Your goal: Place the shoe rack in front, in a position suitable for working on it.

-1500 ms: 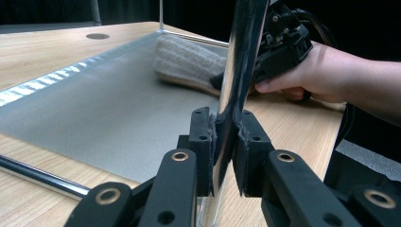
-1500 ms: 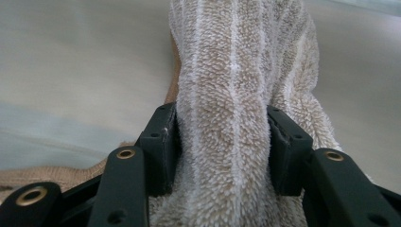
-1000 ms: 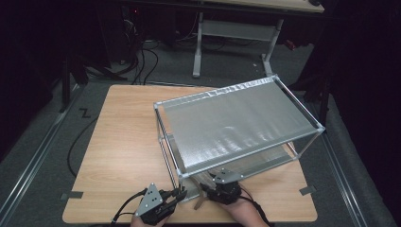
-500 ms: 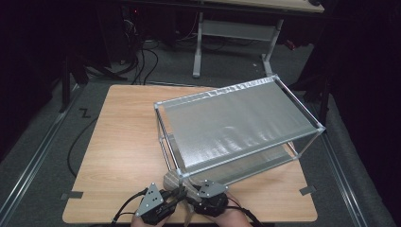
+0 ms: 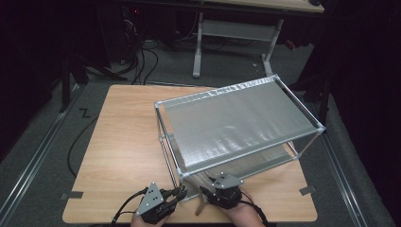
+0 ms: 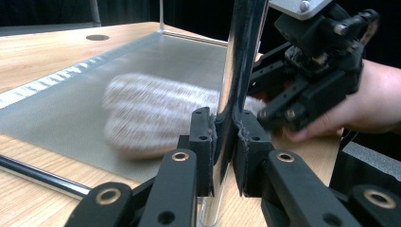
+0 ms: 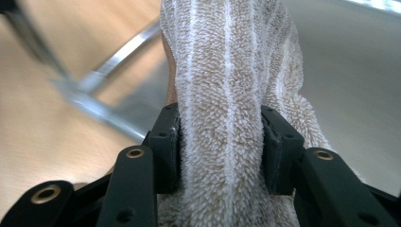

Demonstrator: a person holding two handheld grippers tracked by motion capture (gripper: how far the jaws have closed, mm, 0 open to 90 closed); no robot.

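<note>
A metal two-shelf rack [image 5: 236,123] stands on the wooden table [image 5: 123,137]. My left gripper [image 5: 182,193] is at the rack's near corner. In the left gripper view its jaws [image 6: 226,142] are shut on the shiny upright corner post [image 6: 243,56]. A beige towel with white stripes [image 6: 151,120] lies bunched on the lower shelf [image 6: 71,104]. My right gripper [image 5: 204,193] sits just right of the post, and its jaws have just been closing. In the right gripper view the pads [image 7: 221,142] press on the towel [image 7: 227,71] from both sides.
The rack covers the right half of the table, with bare wood to its left and along the front edge. A cable [image 5: 78,142] hangs off the table's left side. Another table's legs [image 5: 198,42] stand on the floor behind.
The right gripper swung left toward the left gripper half a second ago and has come back to the right with the towel. The left gripper has stayed on the post.
</note>
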